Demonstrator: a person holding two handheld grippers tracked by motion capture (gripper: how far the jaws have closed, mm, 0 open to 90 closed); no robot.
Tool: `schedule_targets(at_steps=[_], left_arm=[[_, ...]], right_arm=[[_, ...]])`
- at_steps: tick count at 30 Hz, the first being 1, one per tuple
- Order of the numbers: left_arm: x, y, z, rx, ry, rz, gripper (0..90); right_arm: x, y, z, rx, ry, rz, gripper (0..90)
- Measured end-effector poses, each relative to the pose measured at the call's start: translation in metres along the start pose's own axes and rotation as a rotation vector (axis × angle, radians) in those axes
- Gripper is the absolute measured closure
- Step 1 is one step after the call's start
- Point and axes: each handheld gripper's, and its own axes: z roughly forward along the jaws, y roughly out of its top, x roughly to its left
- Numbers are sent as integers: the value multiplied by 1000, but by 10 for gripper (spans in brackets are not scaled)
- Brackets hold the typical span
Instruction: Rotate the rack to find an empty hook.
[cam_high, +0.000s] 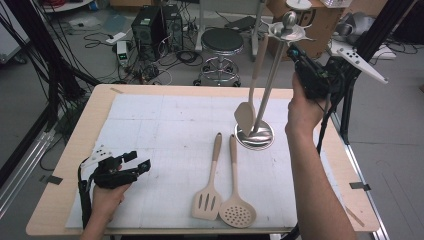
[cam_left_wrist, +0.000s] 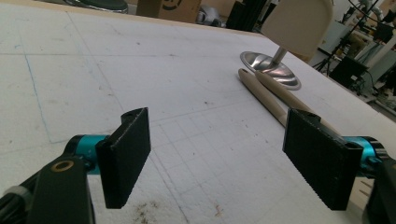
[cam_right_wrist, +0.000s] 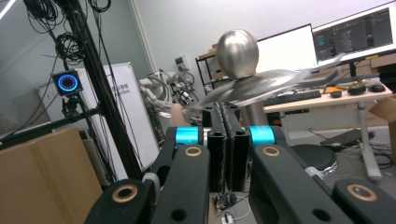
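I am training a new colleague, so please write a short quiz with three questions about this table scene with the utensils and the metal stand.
1. True or false: the left gripper has its jaws wide open.
2. How many utensils lie flat on the table?
A. one B. two C. three
3. Fill in: the spatula hangs from the ____.

Key:
1. True.
2. B: the slotted turner and the skimmer.
3. The stand, near which the right gripper is shut.
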Motion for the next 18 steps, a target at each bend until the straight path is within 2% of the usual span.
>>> schedule_targets(at_steps=[9, 14, 18], left_arm=[[0, 0, -1, -4, 0, 2, 239], [1, 0, -1, -8, 1, 0, 239], [1, 1, -2, -6, 0, 2, 239]], right_arm=[[14, -5, 16, 31, 17, 19, 894], [16, -7, 21, 33, 25, 25, 894], [12, -8, 17, 28, 24, 34, 894]])
